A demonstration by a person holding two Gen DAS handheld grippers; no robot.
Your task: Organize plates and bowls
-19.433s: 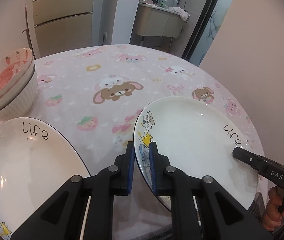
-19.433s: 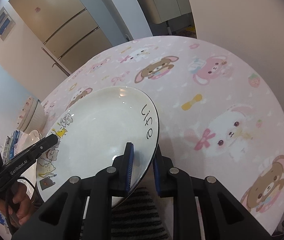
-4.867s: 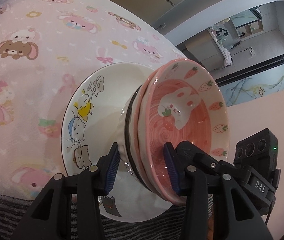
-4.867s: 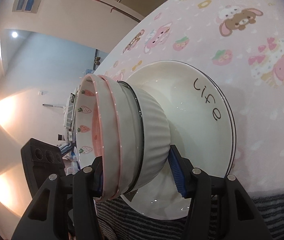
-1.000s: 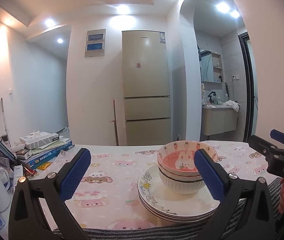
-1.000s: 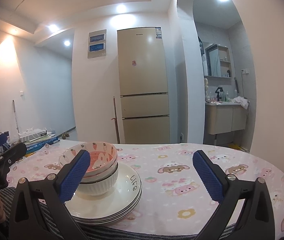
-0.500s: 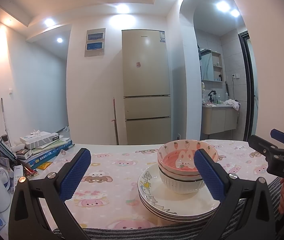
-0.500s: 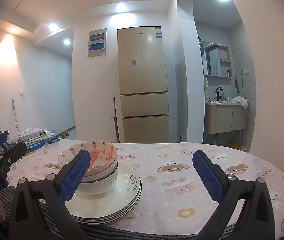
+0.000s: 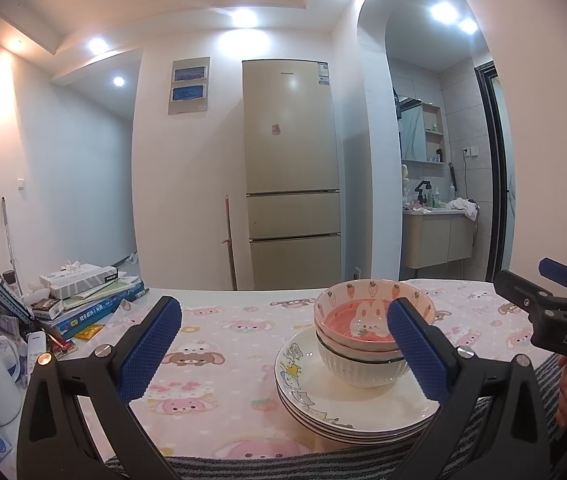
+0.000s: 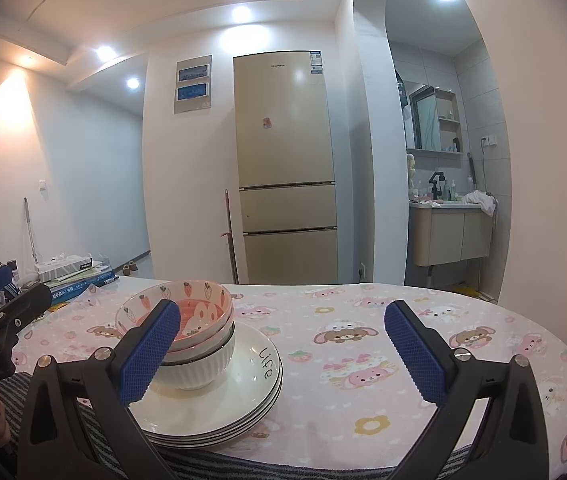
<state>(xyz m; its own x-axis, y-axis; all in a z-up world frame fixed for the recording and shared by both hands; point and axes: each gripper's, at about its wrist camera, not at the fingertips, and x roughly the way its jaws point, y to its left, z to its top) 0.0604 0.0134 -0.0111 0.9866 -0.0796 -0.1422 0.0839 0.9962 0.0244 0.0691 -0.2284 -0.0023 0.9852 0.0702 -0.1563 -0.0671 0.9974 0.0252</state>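
Both claws spread wide, gripping nothing: left gripper (image 9: 283, 350), right gripper (image 10: 281, 350). The bowls (image 9: 367, 328) sit nested on the plates (image 9: 347, 412) near the table's (image 10: 363, 364) front edge.

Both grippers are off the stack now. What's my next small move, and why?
Probably just hold back. The bowls sit nested upright on the plates, and both the left gripper and right gripper are open and empty, so nothing seems left to stack.
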